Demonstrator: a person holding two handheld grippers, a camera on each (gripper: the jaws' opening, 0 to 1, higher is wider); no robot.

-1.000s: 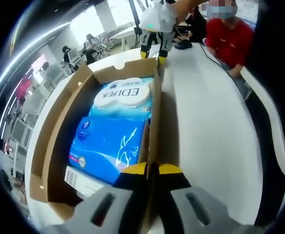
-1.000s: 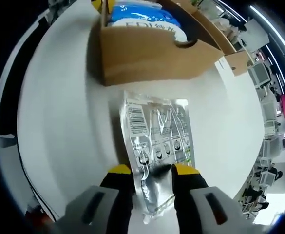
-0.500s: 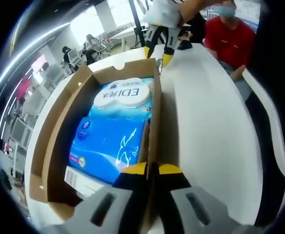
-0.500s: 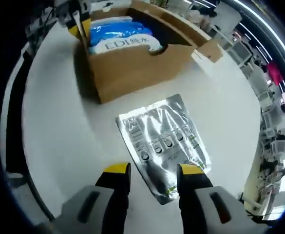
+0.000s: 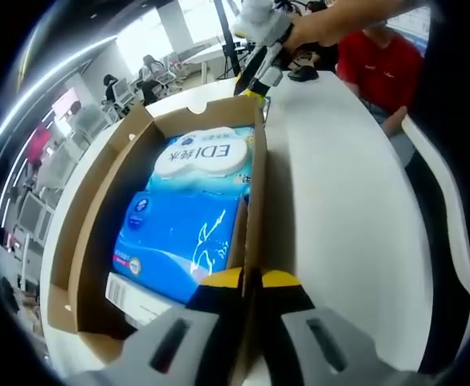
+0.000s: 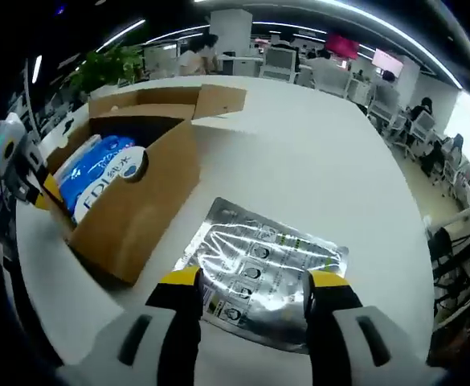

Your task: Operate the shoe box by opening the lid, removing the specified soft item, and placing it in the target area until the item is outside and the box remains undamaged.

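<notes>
**Silver pouch out on the table beside the open box**

The silver pouch (image 6: 263,269) lies flat on the white table (image 6: 315,169), just beside the cardboard box (image 6: 142,205). Blue tissue packs (image 5: 190,217) fill the box. The right gripper (image 6: 251,281) hovers over the pouch, jaws spread and empty. The left gripper (image 5: 247,281) clamps the box's side wall.

The left claw (image 5: 251,280) sits at the bottom centre of the left gripper view, jaws pinched nearly together. The right claw (image 6: 255,281) sits low in the right gripper view, jaws spread wide, nothing between them.
</notes>
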